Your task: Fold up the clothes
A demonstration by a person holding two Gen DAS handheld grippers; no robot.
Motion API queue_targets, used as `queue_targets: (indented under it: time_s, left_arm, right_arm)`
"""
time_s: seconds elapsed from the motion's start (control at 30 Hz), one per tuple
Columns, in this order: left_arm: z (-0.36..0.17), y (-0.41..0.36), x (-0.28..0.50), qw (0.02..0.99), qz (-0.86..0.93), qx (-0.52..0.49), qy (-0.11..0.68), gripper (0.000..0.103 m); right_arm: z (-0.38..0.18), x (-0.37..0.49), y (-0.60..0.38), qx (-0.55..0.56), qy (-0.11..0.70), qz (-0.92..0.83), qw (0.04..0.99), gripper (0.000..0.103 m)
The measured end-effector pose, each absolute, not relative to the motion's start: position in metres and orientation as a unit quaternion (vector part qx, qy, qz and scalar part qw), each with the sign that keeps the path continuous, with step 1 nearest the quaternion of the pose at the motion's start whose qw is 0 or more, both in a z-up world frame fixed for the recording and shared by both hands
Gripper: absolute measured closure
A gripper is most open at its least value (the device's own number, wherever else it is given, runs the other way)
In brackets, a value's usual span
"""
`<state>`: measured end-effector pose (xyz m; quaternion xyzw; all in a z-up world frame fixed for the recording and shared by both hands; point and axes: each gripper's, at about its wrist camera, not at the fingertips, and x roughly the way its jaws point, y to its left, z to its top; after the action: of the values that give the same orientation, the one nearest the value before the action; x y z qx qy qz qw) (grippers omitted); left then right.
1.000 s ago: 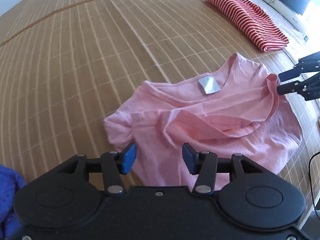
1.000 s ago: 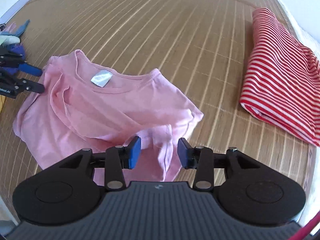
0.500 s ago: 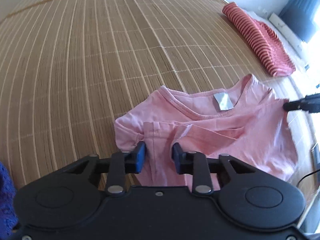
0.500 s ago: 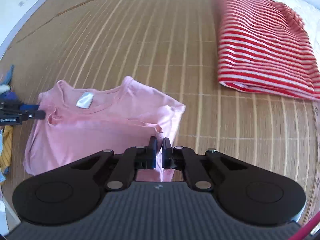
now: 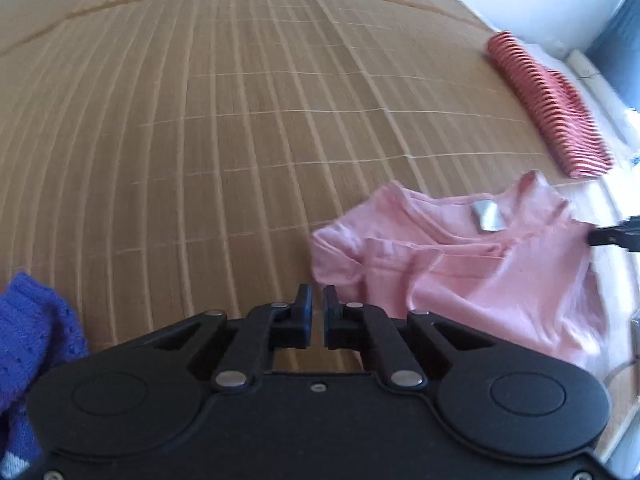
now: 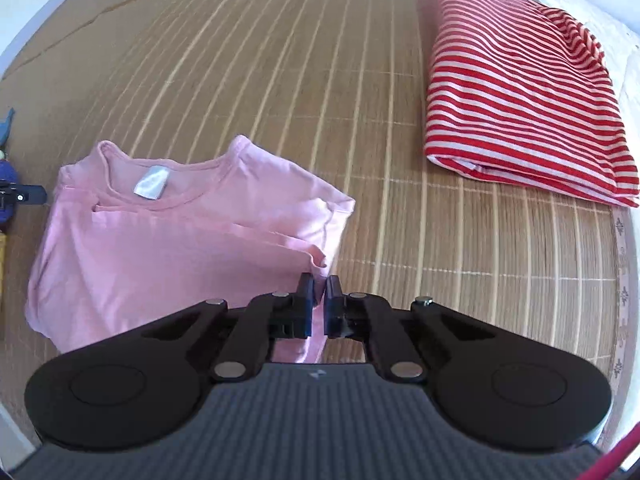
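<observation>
A pink T-shirt (image 6: 168, 248) lies partly folded on the bamboo mat, collar and grey label away from me; it also shows in the left wrist view (image 5: 480, 264). My right gripper (image 6: 319, 294) is shut on a fold of the pink shirt at its right edge. My left gripper (image 5: 315, 304) is shut with nothing visible between its pads; it sits just left of the shirt's left sleeve, over bare mat. The right gripper's tip shows at the shirt's far side in the left wrist view (image 5: 612, 236).
A folded red-and-white striped garment (image 6: 524, 92) lies on the bamboo mat (image 6: 280, 60) to the right; it also shows in the left wrist view (image 5: 548, 100). A blue knitted garment (image 5: 32, 332) lies at the left. White bedding runs along the right edge.
Both grippers went from open to shut. The right one closed on the shirt's right fold. The left one closed and now sits left of the sleeve.
</observation>
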<state>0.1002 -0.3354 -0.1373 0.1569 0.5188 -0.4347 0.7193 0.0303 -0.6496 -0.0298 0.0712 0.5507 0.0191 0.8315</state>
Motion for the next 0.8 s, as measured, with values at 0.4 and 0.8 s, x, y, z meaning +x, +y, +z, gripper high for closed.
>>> queue_targets:
  time_s: [0.4, 0.8]
  left_arm:
    - [-0.149, -0.377, 0.092, 0.696, -0.479, 0.17, 0.507, 0.074]
    - [-0.138, -0.368, 0.093, 0.706, -0.487, 0.146, 0.494, 0.094]
  right_arm:
    - [-0.029, 0.031, -0.649, 0.09, 0.552, 0.033, 0.829, 0.091]
    - [-0.025, 0.033, -0.646, 0.091, 0.528, 0.038, 0.843, 0.065]
